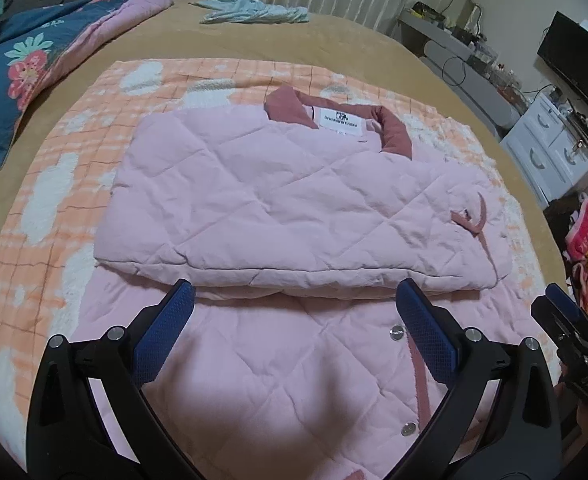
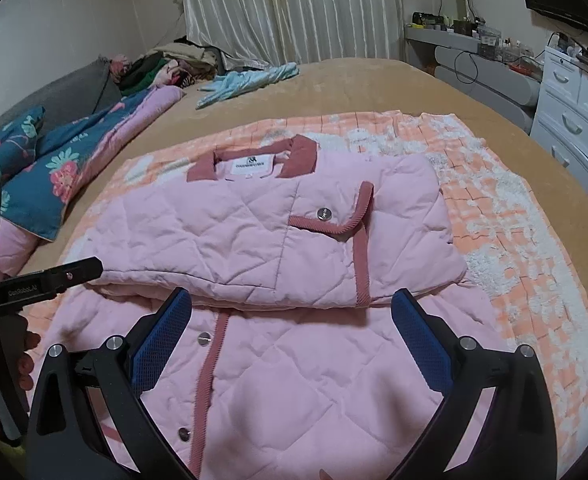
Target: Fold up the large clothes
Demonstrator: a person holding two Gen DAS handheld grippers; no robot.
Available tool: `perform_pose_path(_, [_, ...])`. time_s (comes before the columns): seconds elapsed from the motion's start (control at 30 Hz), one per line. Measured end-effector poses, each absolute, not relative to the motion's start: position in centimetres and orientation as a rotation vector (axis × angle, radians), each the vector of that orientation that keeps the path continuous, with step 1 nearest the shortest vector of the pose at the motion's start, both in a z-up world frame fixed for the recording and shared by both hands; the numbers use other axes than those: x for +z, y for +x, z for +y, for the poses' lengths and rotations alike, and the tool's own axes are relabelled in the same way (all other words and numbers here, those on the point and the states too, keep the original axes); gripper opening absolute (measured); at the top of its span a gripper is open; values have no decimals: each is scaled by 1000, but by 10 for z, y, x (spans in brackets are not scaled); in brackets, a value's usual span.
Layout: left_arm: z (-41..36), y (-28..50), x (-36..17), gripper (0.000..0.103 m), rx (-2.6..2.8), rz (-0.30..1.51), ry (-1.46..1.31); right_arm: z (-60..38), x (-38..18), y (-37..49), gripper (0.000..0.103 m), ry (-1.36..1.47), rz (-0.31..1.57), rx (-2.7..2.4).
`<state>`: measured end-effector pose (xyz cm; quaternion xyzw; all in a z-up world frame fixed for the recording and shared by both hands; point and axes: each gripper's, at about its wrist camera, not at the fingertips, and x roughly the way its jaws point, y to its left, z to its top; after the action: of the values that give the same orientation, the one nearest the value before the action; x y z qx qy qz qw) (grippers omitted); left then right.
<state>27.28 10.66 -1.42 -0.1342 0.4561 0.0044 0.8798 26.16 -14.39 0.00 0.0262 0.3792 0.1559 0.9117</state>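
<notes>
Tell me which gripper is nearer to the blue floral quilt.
Left. The left gripper hovers over the jacket's side toward the blue floral quilt; the right gripper is beyond it, farther away.

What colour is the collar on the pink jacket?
The collar is dusty rose, darker than the jacket; clearest in the right wrist view.

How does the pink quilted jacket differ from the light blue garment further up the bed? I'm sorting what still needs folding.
The pink quilted jacket lies spread flat on the orange checked blanket, its upper part folded over in a neat rectangle; the light blue garment lies crumpled in a loose strip on the bare tan bedcover. The jacket has dark pink trim and metal snaps; the blue one shows none. The jacket sits right before both open hand-held grippers; the blue one is far off. Both rest on the bed.
</notes>
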Motion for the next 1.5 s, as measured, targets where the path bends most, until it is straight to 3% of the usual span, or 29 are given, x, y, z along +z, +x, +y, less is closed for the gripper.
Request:
perform_pose_path(0.87, [100, 223, 46, 94, -11, 839, -274, -151, 67, 207, 99, 61, 621, 346])
perform_pose_path(1.5, [94, 188, 70, 94, -26, 782, -258, -165, 87, 176, 99, 71, 556, 334])
